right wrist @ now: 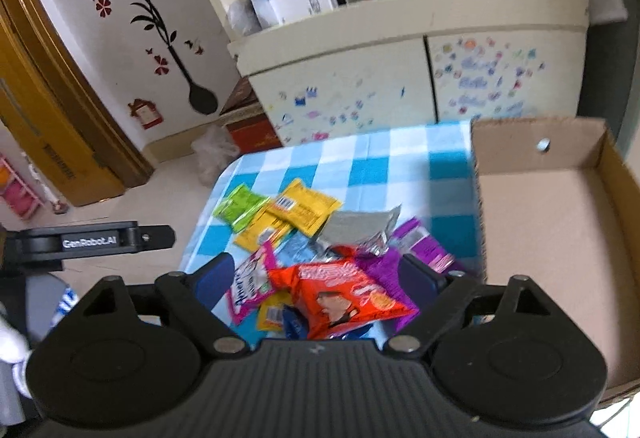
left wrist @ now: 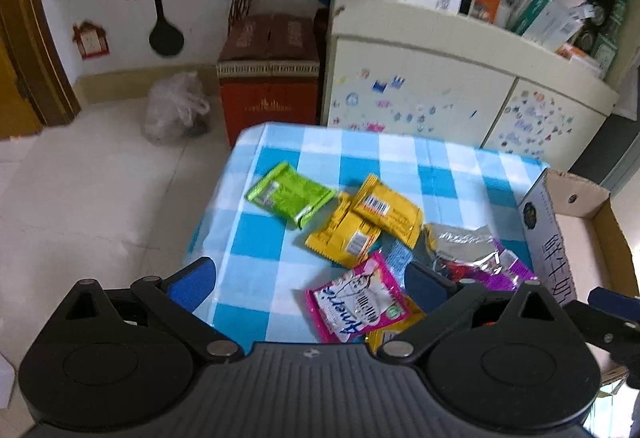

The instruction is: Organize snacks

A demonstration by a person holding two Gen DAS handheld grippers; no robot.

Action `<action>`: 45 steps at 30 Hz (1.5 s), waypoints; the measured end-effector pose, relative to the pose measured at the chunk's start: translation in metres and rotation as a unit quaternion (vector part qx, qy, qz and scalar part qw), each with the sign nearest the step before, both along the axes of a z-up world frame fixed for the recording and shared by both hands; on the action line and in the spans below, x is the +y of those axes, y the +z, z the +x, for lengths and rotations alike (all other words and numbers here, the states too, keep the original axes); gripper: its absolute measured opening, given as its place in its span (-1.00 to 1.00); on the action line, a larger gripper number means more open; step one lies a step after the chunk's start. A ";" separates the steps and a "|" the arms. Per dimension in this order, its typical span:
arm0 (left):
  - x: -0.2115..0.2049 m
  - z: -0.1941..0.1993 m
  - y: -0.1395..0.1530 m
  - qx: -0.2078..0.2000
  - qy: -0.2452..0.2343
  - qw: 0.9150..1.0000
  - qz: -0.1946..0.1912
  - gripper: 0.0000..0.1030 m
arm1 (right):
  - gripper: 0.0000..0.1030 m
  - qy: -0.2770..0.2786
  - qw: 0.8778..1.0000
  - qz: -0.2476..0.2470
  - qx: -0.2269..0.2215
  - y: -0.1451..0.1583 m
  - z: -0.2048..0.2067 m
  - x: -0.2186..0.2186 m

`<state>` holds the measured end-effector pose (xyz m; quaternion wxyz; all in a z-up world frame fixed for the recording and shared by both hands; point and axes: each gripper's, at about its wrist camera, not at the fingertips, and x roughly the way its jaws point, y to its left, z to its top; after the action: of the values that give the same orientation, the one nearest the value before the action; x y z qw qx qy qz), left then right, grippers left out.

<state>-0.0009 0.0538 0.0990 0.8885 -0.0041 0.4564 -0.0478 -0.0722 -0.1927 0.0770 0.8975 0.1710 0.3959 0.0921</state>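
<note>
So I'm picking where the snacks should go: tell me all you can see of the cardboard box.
The cardboard box is a shallow open tray of plain brown corrugated board, its floor bare. A small round hole shows in its far wall. Its outer side facing the snacks is printed white with dark lettering and a round emblem, seen from the left wrist. It sits on the checked tablecloth to the right of the snack pile. Neither set of tongs touches it.

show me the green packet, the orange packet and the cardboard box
green packet (left wrist: 290, 195), left wrist view, middle of its face
orange packet (right wrist: 344, 296), right wrist view, printed front
cardboard box (right wrist: 560, 238), right wrist view, bare inside floor
</note>
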 end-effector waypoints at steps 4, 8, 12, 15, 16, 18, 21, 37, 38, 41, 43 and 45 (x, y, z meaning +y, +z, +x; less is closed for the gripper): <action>0.004 0.009 -0.018 0.034 0.000 0.999 -0.034 0.98 | 0.69 0.010 0.999 0.044 0.027 -0.015 0.008 -0.006; 0.000 0.016 -0.039 0.062 0.000 0.997 -0.037 0.98 | 0.68 0.010 0.997 0.053 0.055 -0.031 0.022 -0.008; -0.005 0.023 -0.053 0.081 -0.002 0.995 -0.061 0.98 | 0.68 0.007 0.995 0.061 0.079 -0.047 0.035 -0.007; -0.010 0.029 -0.061 0.087 -0.003 0.994 -0.058 0.98 | 0.68 0.005 0.994 0.057 0.090 -0.057 0.042 -0.006; -0.010 0.031 -0.064 0.089 -0.002 0.994 -0.059 0.98 | 0.68 0.005 0.994 0.057 0.094 -0.060 0.044 -0.005; -0.010 0.036 -0.072 0.095 0.008 0.993 -0.066 0.98 | 0.68 0.004 0.994 0.053 0.098 -0.064 0.047 -0.004; -0.008 0.044 -0.084 0.117 0.025 0.989 -0.090 0.98 | 0.68 0.001 0.993 0.046 0.104 -0.071 0.052 -0.003; -0.015 0.060 -0.118 0.129 0.050 0.986 -0.097 1.00 | 0.70 0.004 0.990 0.051 0.135 -0.097 0.064 0.010; -0.016 0.060 -0.118 0.127 0.050 0.986 -0.095 1.00 | 0.69 0.006 0.989 0.053 0.137 -0.097 0.064 0.011; -0.018 0.059 -0.118 0.124 0.049 0.987 -0.091 0.97 | 0.51 0.010 0.989 0.050 0.141 -0.100 0.065 0.014; -0.019 0.058 -0.117 0.120 0.045 0.988 -0.085 0.88 | 0.35 0.013 0.988 0.050 0.142 -0.100 0.064 0.015; -0.020 0.056 -0.116 0.115 0.042 0.989 -0.083 0.80 | 0.25 0.010 0.989 0.055 0.140 -0.100 0.063 0.014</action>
<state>0.0550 0.0335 -0.0168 0.8281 -0.1028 0.5490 -0.0471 -0.0090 -0.1783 -0.0225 0.8214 0.2273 0.5139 0.0973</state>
